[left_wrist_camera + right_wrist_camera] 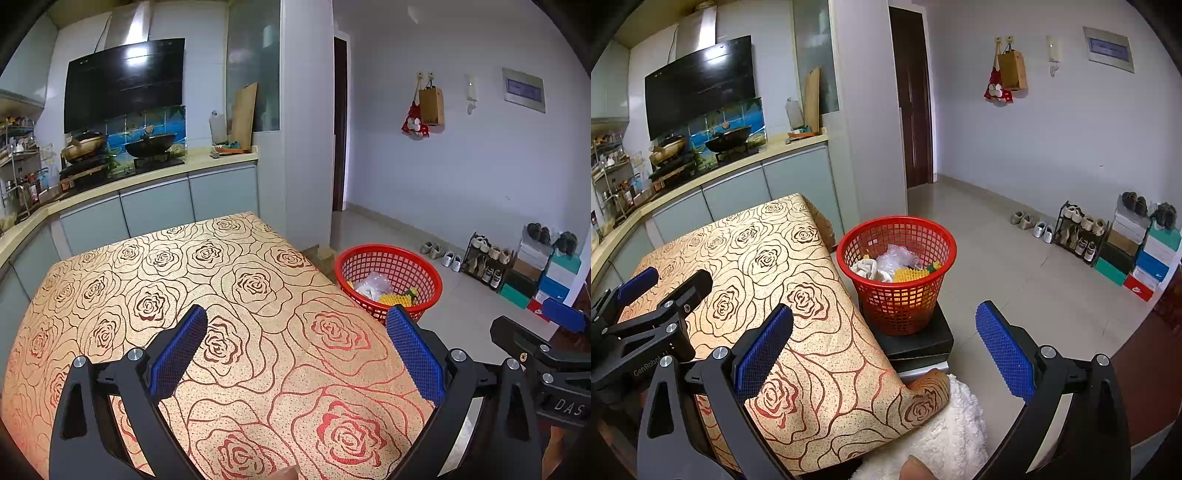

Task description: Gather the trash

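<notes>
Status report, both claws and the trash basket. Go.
Left claw open, empty, over the rose tablecloth. Right claw open, empty. Red basket beside the table, trash inside. Nothing in the way.

Red mesh basket (pixel 899 273) upright on black box (pixel 916 338), beside table corner. Inside: crumpled white tissue (pixel 868 268), clear plastic wrap (pixel 899 258), yellow ridged piece (pixel 910 275). Basket roughly one-third full.

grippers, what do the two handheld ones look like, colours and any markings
Both are alike: the left gripper and right gripper have black angular linkage arms with silver bolt heads, and two fingers faced with blue mesh-textured pads. White lettering marks the bodies: "DAS" on the right one, "GenRobot" on the left one.
</notes>
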